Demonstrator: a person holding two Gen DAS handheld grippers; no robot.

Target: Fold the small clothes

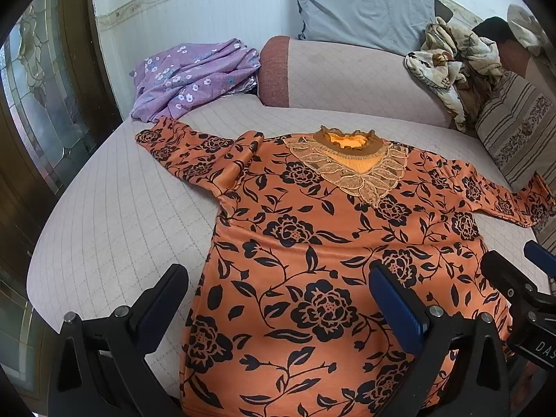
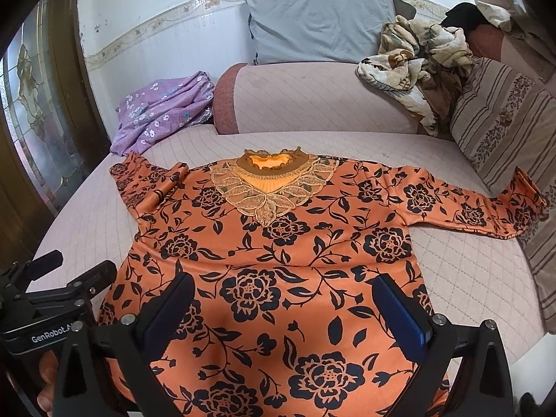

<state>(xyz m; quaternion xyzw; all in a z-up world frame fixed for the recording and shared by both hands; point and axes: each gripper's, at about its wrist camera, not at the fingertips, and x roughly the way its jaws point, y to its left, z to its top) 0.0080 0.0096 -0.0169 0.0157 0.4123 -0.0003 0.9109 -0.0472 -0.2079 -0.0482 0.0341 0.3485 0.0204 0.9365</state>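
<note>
An orange top with black roses and a lace collar lies flat, front up, on the quilted sofa seat. Its left sleeve is bent back on itself; its right sleeve stretches out to the right. The top also fills the right wrist view. My left gripper is open and empty above the lower left of the top. My right gripper is open and empty above the hem's middle. The right gripper also shows at the right edge of the left wrist view, and the left one at the left edge of the right wrist view.
A crumpled purple floral garment lies at the back left. A grey pillow leans on the wall above the sofa back. A beige floral blanket and a striped cushion sit at the right. A door stands at the left.
</note>
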